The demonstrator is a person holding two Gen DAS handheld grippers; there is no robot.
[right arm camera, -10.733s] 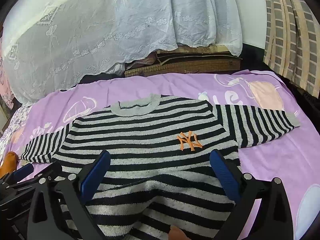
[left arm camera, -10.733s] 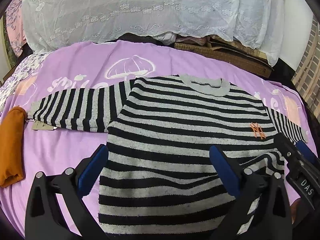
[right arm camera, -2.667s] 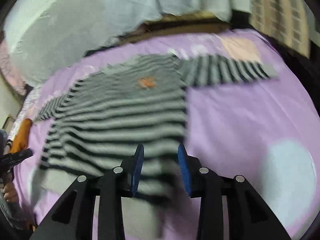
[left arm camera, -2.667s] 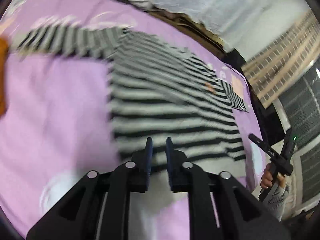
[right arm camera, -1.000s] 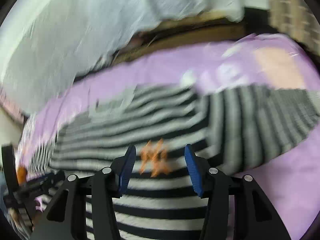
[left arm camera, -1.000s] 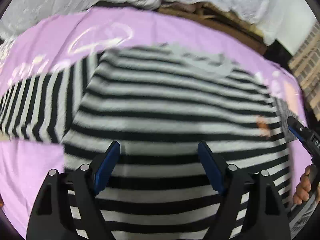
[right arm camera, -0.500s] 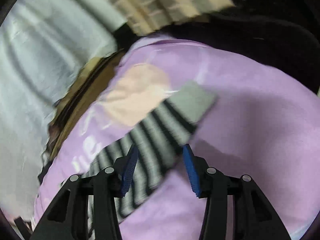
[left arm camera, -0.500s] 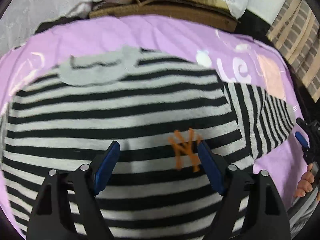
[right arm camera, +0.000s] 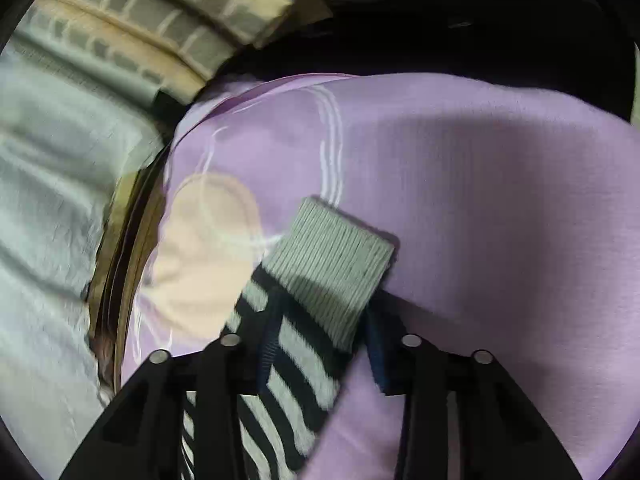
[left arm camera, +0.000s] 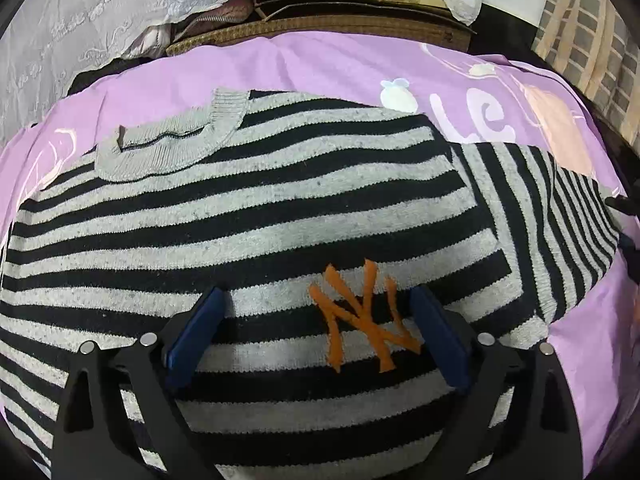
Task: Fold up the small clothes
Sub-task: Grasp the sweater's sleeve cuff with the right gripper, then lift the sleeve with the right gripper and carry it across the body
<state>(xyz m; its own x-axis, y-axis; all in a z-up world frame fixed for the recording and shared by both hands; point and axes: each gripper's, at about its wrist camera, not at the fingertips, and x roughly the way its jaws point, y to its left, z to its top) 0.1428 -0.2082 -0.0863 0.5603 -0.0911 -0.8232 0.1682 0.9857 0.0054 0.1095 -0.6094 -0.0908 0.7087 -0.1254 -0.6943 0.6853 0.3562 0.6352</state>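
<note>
bed: purple sheet | behind: white lace cloth | right: checked curtain

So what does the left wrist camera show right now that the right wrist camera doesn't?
Only the left wrist view shows the sweater's body, its grey collar and the orange logo, with the left tongs opening wide above the chest, nothing gripped. Only the right wrist view shows the grey cuff at the sleeve's end, lying between the right tongs as they close on it; whether the pads press it yet is unclear. Both show the striped sleeve and the purple sheet.
</note>
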